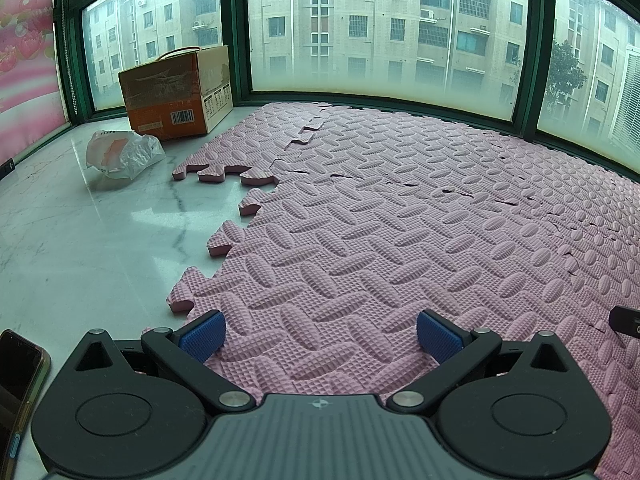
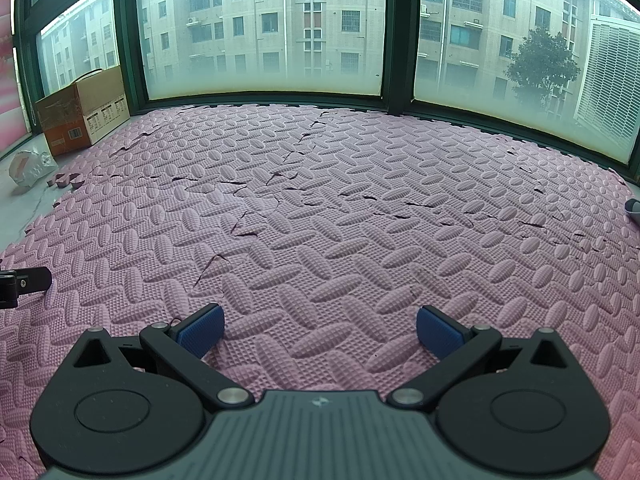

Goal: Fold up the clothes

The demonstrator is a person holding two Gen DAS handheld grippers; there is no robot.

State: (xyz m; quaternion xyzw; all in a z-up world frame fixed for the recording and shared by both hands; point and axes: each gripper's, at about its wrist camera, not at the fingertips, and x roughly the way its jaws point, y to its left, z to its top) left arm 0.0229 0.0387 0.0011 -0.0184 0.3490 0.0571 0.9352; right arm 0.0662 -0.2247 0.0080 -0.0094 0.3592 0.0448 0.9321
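Note:
No full garment shows in either view. A small grey-blue bit (image 2: 634, 208), perhaps cloth, pokes in at the right edge of the right wrist view. My left gripper (image 1: 320, 338) is open and empty, low over the pink foam mat (image 1: 400, 220) near its left edge. My right gripper (image 2: 320, 334) is open and empty, low over the mat (image 2: 340, 200). A black part of the right gripper (image 1: 626, 322) shows at the right edge of the left wrist view, and a black part of the left gripper (image 2: 22, 282) shows at the left edge of the right wrist view.
A cardboard box (image 1: 180, 92) stands at the back left by the window; it also shows in the right wrist view (image 2: 86, 114). A crumpled plastic bag (image 1: 122, 154) lies on the marble floor (image 1: 80, 240). A phone (image 1: 18, 376) lies at the lower left. Windows bound the far side.

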